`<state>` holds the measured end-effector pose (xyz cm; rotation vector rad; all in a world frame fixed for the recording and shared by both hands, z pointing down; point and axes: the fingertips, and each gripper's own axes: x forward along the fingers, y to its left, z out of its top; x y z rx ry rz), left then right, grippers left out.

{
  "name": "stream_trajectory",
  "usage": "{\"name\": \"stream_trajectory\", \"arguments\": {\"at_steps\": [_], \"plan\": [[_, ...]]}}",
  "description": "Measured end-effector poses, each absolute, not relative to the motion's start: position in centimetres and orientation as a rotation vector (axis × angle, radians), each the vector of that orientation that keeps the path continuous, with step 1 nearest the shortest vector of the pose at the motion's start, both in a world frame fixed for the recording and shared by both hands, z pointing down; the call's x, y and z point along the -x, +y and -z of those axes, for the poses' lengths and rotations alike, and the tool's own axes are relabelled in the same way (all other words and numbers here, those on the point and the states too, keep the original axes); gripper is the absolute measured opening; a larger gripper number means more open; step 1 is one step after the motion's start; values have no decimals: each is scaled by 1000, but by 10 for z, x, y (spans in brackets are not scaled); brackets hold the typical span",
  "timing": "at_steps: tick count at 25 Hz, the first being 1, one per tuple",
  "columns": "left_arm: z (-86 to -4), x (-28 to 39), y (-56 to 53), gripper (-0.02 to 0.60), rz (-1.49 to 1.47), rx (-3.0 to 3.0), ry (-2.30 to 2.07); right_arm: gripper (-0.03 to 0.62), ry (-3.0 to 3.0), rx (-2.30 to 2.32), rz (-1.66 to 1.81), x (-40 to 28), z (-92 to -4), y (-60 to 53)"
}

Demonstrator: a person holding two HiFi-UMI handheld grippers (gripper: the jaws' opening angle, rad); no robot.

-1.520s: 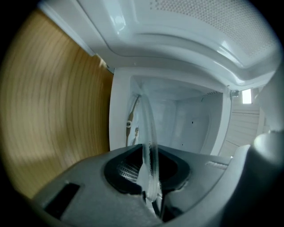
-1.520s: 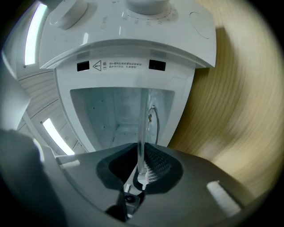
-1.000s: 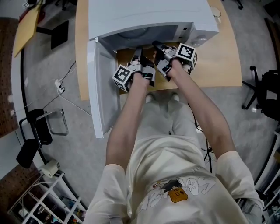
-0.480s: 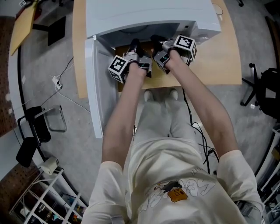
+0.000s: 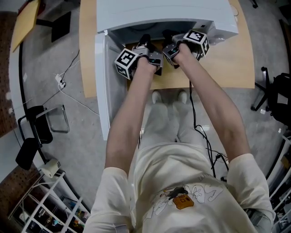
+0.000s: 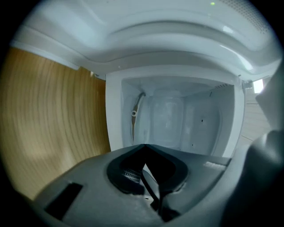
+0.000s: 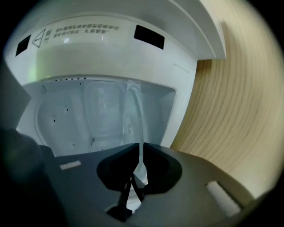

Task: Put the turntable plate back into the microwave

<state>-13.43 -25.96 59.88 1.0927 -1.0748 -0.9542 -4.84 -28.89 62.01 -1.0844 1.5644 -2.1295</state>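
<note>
The clear glass turntable plate (image 7: 133,115) is held edge-on in front of the open microwave cavity (image 7: 88,119). My right gripper (image 7: 138,170) has the plate's rim between its pads, and its jaws are closing on it. In the left gripper view the plate (image 6: 166,117) shows as a faint glassy shape with its rim at the left. My left gripper (image 6: 146,170) looks shut, with a thin pale sliver of the rim between its pads. In the head view the left gripper (image 5: 146,42) and right gripper (image 5: 169,38) sit side by side at the cavity mouth, fingertips hidden under the microwave (image 5: 163,13) top.
The microwave door (image 5: 102,86) hangs open at the left, past the edge of the wooden table (image 5: 227,63). The cavity's side walls stand close on both sides of the grippers. A cable (image 5: 68,98) lies on the floor at the left.
Both grippers have moved forward with the plate, from in front of the microwave to its opening. Their jaws now sit under the microwave's top edge.
</note>
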Motion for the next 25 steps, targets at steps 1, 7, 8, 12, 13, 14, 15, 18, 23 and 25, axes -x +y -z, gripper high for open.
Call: {"name": "stream_trajectory", "arguments": {"at_steps": [1,7,8,12,13,14,15,18,23,25], "plan": [[-600,134,-261,-9,938,-1089,-1081,34,1567,1085,2122,49,-618,-289],[-606,134,-263,-9,887,-1076,-1105,76,1521,1090,2164,49,-604,-281],[-607,134,-262,-9,884,-1076,-1105,50,1506,1098,2166,48,-602,-279],[-611,130,-259,-9,869,-1068,-1111,57,1553,1121,2172,47,-600,-274],[-612,130,-259,-9,866,-1070,-1114,64,1575,1128,2180,48,-601,-274],[-613,129,-260,-8,861,-1073,-1118,66,1591,1138,2187,49,-602,-274],[-613,129,-260,-5,856,-1076,-1120,64,1601,1153,2191,49,-605,-274],[-614,128,-260,-5,838,-1083,-1118,52,1615,1196,2195,46,-614,-277],[-613,127,-260,-6,806,-1087,-1106,34,1617,1223,2209,48,-621,-283],[-614,127,-260,-6,793,-1084,-1102,25,1613,1231,2222,49,-624,-283]]}}
